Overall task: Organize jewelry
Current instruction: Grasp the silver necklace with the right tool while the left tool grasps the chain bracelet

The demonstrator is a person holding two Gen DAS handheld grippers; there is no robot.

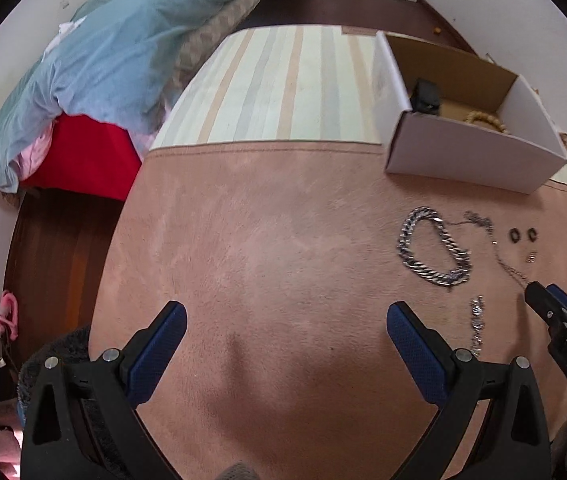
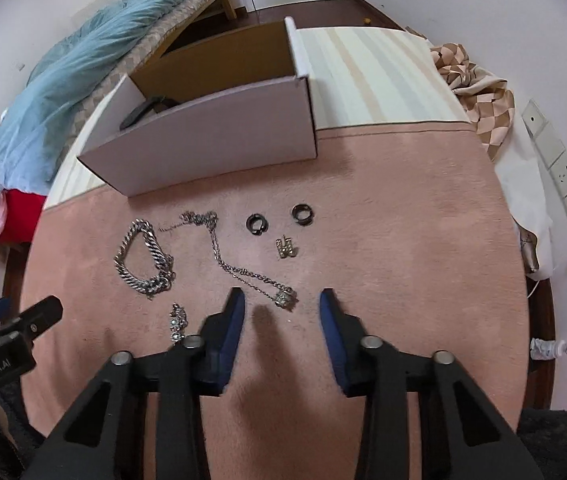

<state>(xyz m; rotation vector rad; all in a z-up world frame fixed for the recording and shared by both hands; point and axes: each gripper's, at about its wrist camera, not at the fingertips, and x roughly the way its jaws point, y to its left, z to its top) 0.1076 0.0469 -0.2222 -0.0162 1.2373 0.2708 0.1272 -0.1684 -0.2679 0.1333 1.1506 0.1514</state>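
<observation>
Jewelry lies on a pink cloth (image 2: 383, 208). A thick silver chain (image 2: 143, 260) lies at the left, also in the left wrist view (image 1: 433, 248). A thin necklace (image 2: 239, 268) with a pendant (image 2: 285, 298) runs beside it. Two black rings (image 2: 257, 224) (image 2: 302, 212), a small gold piece (image 2: 286, 247) and a small sparkly piece (image 2: 177, 320) lie nearby. My right gripper (image 2: 281, 304) is open, its fingers either side of the pendant, just above the cloth. My left gripper (image 1: 285, 320) is open and empty over bare cloth, left of the jewelry.
An open white cardboard box (image 2: 211, 136) stands behind the jewelry with dark items inside. A striped cloth (image 2: 371, 76) lies beyond. A bed with a blue duvet (image 1: 103, 68) is at the left. Wall sockets (image 2: 563, 176) are at the right.
</observation>
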